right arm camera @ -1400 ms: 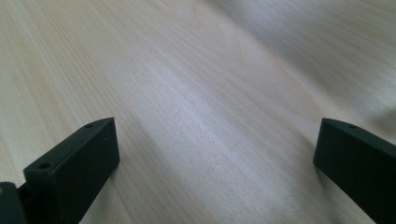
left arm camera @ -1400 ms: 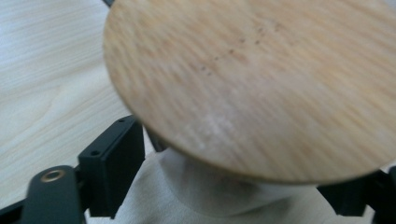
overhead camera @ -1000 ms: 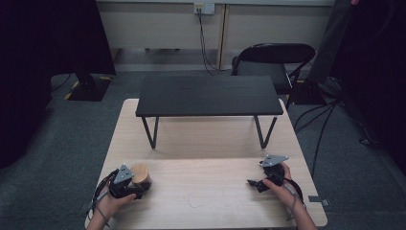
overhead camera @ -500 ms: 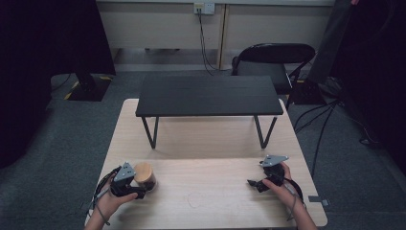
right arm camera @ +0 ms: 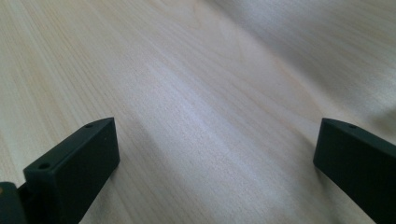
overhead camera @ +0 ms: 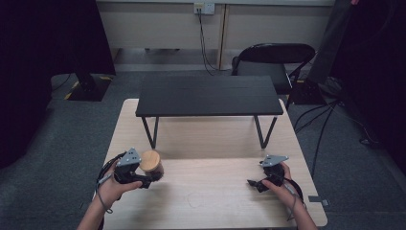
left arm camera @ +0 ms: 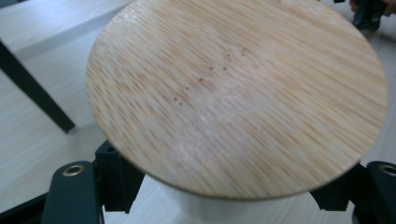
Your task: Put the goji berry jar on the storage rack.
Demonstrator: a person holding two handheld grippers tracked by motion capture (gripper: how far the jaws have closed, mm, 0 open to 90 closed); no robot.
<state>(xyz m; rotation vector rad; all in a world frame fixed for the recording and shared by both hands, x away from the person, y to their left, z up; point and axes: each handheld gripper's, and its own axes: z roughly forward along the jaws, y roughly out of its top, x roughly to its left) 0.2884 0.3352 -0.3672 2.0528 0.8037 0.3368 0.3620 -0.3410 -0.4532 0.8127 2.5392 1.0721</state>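
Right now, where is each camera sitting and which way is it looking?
High view: above the person's side, looking forward and down at the table; both hands and each hand-held gripper, left and right, show.
Left gripper view: on the left one, looking along its jaws at the jar.
Right gripper view: on the right one, jaws apart over bare table.
Shared: jar and table.

A light wooden tabletop is seen from above, its pale grain also visible in both gripper views. A low black stand with thin angled legs is set across its far half. Beyond the tabletop, a black chair is placed on grey carpet. A wall socket is mounted on the pale wall, and cables are laid over the floor at the right.
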